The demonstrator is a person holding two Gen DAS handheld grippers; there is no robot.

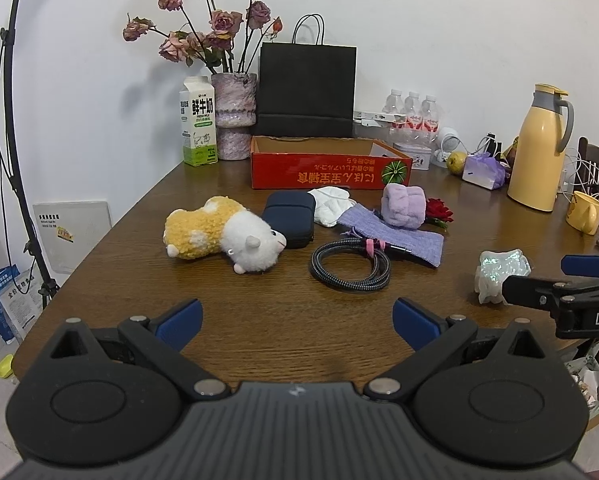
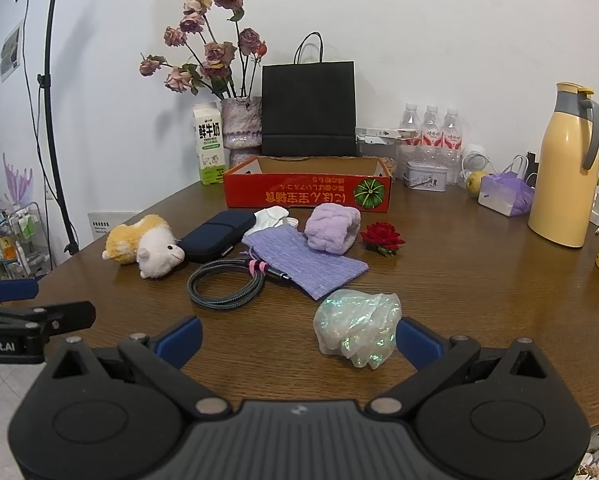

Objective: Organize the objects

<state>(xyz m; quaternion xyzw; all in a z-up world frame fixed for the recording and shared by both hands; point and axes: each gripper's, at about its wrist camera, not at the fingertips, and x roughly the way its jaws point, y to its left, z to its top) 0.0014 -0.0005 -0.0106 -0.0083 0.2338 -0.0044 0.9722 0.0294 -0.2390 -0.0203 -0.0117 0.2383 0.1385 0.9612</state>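
On the brown table lie a plush sheep (image 1: 223, 234) (image 2: 145, 246), a dark blue case (image 1: 289, 218) (image 2: 217, 236), a coiled grey cable (image 1: 351, 266) (image 2: 229, 282), a white cloth (image 1: 331, 204) (image 2: 271, 216), a purple knit pouch (image 1: 395, 236) (image 2: 311, 264), a lilac towel roll (image 1: 403, 206) (image 2: 331, 232), a red flower (image 1: 439, 210) (image 2: 381, 236) and a crumpled iridescent wrapper (image 1: 499, 276) (image 2: 357, 330). Behind them stands an open red box (image 1: 327, 170) (image 2: 307, 194). My left gripper (image 1: 297, 326) is open over bare table. My right gripper (image 2: 297, 340) is open, its right finger beside the wrapper.
Along the wall stand a milk carton (image 1: 197, 122), a vase of dried roses (image 1: 233, 116), a black paper bag (image 1: 307, 90) and water bottles (image 1: 413, 114). A yellow thermos (image 1: 539, 148) and a yellow mug (image 1: 585, 212) sit right. A light stand (image 1: 19, 160) rises left of the table.
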